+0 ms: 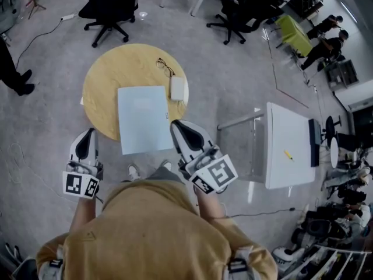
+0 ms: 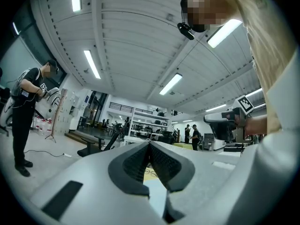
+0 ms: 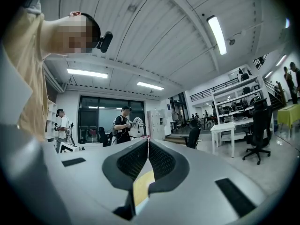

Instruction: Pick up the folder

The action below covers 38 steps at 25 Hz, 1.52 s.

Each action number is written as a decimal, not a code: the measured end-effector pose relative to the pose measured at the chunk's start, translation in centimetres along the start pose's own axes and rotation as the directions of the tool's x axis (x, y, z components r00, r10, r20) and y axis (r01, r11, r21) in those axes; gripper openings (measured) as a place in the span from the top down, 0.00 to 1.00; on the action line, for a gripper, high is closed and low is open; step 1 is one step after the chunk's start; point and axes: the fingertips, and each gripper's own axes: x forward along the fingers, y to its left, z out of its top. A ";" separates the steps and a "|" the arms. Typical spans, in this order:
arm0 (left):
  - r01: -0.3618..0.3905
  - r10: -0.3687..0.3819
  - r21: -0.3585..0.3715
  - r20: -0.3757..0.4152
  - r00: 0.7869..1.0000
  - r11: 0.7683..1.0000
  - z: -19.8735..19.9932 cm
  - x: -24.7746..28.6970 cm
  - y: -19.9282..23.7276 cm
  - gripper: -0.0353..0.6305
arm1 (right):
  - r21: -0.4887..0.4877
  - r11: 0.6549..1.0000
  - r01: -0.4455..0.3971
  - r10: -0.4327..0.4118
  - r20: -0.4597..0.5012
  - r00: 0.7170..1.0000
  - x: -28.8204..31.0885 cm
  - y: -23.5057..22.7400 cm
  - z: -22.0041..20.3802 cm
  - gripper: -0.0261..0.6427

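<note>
A light blue folder (image 1: 143, 118) lies flat on the round wooden table (image 1: 102, 83), its near edge hanging over the table's rim. My left gripper (image 1: 88, 133) is shut and empty, off the table's near left edge, apart from the folder. My right gripper (image 1: 175, 125) is shut too, its tip beside the folder's near right corner; whether it touches cannot be told. In the left gripper view the shut jaws (image 2: 150, 145) hold nothing, and a strip of the folder (image 2: 157, 191) shows below them. The right gripper view shows shut jaws (image 3: 148, 142) over a bit of table (image 3: 143, 184).
A pair of glasses (image 1: 165, 67) and a small white box (image 1: 178, 88) lie on the table beyond the folder's right edge. A white desk (image 1: 288, 147) stands to the right. Black office chairs (image 1: 111, 7) stand behind the table. A person (image 1: 13, 69) stands at the far left.
</note>
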 end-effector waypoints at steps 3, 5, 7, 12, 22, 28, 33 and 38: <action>-0.011 0.011 -0.001 0.000 1.000 1.000 0.0 -0.1 -0.2 0.94 | 0.000 1.000 -0.026 0.026 -0.001 1.000 0.5 0.2 0.0 0.96; -0.021 0.021 -0.008 -0.012 1.000 1.000 -0.3 -0.4 -0.2 0.94 | 0.004 0.999 -0.035 0.035 -0.003 0.999 0.8 0.2 -0.1 0.96; -0.023 0.023 -0.017 -0.034 0.999 1.000 -0.9 -0.2 -0.4 0.94 | 0.008 0.999 -0.040 0.040 -0.004 0.999 0.8 -0.1 -0.2 0.96; -0.023 0.020 -0.024 -0.103 0.994 0.999 -3.8 1.7 -2.3 0.94 | 0.045 0.998 -0.044 0.045 -0.025 0.999 -0.5 -3.4 -1.8 0.96; -0.038 0.010 -0.119 -0.221 0.975 0.992 -8.1 3.2 -3.7 0.94 | 0.174 0.981 -0.092 0.118 -0.145 0.982 -1.3 -8.6 -8.8 0.96; -0.056 -0.049 -0.276 -0.359 0.932 0.959 -13.7 2.2 -2.7 0.94 | 0.303 0.946 -0.113 0.188 -0.232 0.954 -1.4 -10.1 -14.2 0.96; -0.063 -0.109 -0.359 -0.440 0.891 0.931 -17.9 1.6 -2.7 0.80 | 0.429 0.901 -0.057 0.206 -0.308 0.929 -1.9 -11.5 -19.3 0.77; -0.100 -0.165 -0.471 -0.488 0.857 0.876 -21.3 1.2 -2.4 0.67 | 0.529 0.848 -0.032 0.264 -0.370 0.891 -2.4 -11.8 -24.1 0.68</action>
